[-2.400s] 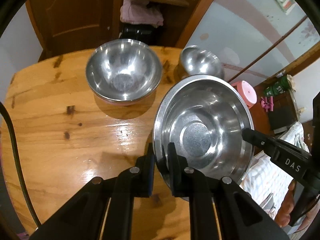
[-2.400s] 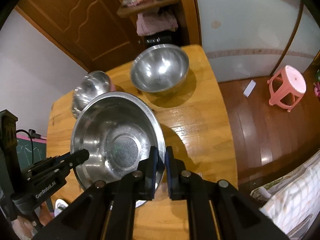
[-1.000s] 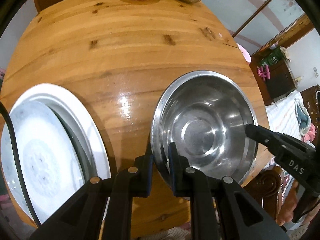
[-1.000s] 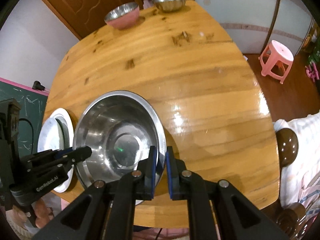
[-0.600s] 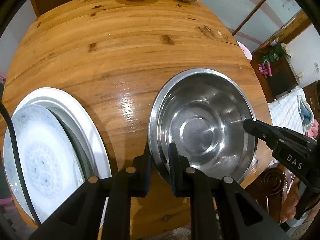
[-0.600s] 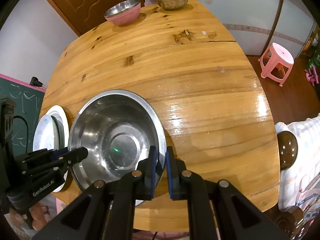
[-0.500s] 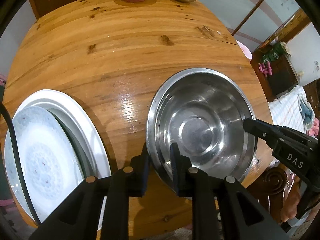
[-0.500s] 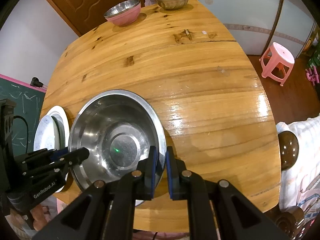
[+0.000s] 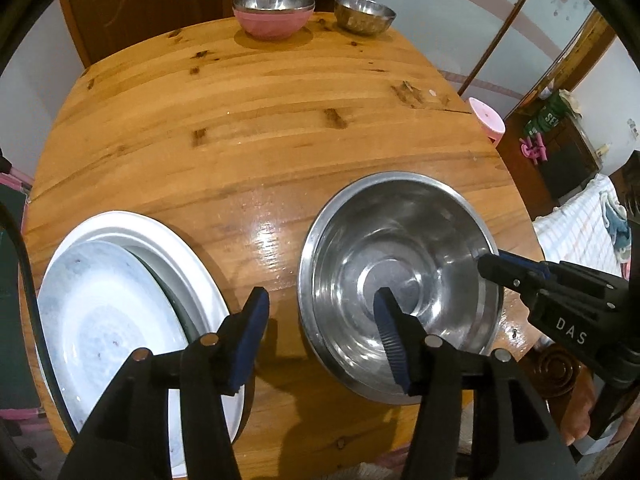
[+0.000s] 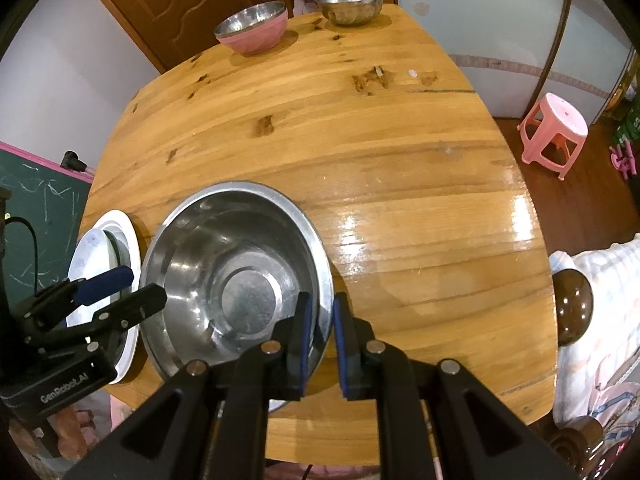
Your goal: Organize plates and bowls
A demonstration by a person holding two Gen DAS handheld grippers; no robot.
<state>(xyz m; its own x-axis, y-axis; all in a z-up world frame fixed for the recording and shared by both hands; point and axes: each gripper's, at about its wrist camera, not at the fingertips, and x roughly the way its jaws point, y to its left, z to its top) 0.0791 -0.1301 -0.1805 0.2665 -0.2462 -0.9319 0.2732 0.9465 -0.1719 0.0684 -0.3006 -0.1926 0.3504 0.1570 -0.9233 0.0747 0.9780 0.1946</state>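
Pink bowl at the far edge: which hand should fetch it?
Probably left. The left tongs have just opened wide around the rim of the steel basin; the right tongs, just opening, barely clear that rim.

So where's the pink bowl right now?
The pink bowl sits at the table's far edge, just left of the small steel bowl, in both views.

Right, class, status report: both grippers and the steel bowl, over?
Left gripper just opened, astride big steel bowl rim. Right gripper loosening around same rim. Bowl down on table. White plates beside it, nothing blocking.
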